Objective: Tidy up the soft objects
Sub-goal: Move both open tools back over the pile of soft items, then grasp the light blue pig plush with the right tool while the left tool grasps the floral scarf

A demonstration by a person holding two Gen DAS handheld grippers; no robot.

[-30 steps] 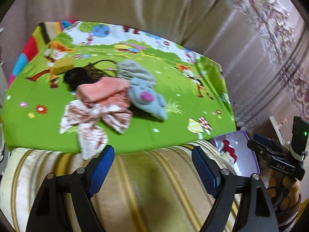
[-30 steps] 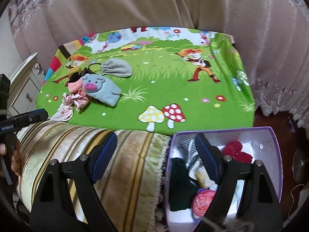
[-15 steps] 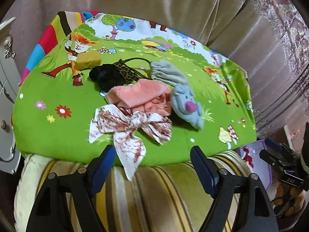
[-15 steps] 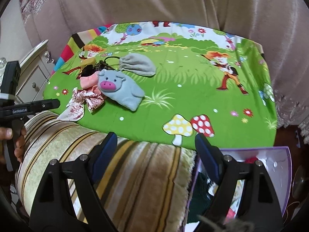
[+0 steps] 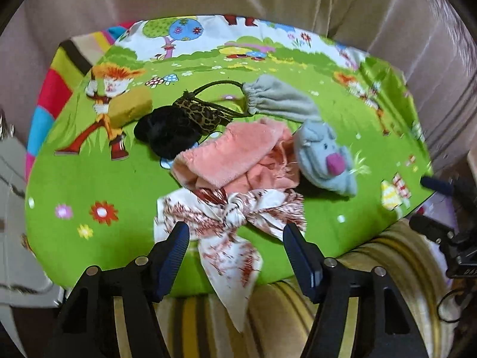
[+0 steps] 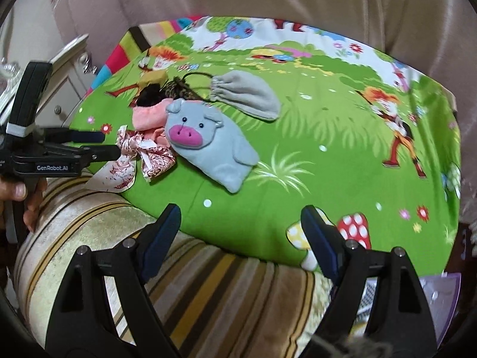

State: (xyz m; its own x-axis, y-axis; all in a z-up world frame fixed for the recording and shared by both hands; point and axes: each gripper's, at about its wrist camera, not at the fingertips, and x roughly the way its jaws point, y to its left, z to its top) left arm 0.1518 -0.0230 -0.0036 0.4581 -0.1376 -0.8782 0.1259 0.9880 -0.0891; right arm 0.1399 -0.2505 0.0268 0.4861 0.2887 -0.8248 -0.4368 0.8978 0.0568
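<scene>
A pile of soft things lies on the green cartoon cloth (image 5: 74, 179). It holds a white-and-red knotted scarf (image 5: 235, 208), a pink fluffy cloth (image 5: 232, 155), a grey-blue pig pouch (image 5: 325, 158), a grey drawstring bag (image 5: 280, 98), a leopard pouch (image 5: 202, 115) and a black fluffy piece (image 5: 167, 134). My left gripper (image 5: 235, 238) hangs over the scarf's tail with its jaws closing; the tail lies between them, untouched by the pads. My right gripper (image 6: 241, 217) stands open over the cloth's front edge, just short of the pig pouch (image 6: 208, 143), with nothing between its fingers.
A yellow block (image 5: 128, 109) lies left of the pile. A striped blanket (image 6: 208, 283) covers the front edge. A purple box (image 6: 441, 298) stands low at the right, a white dresser (image 6: 59, 83) at the left. Beige curtains hang behind.
Both grippers have moved in toward the pile, which now looks larger. The left jaws have narrowed around the scarf's tail. The purple box has slid almost out of the right wrist view.
</scene>
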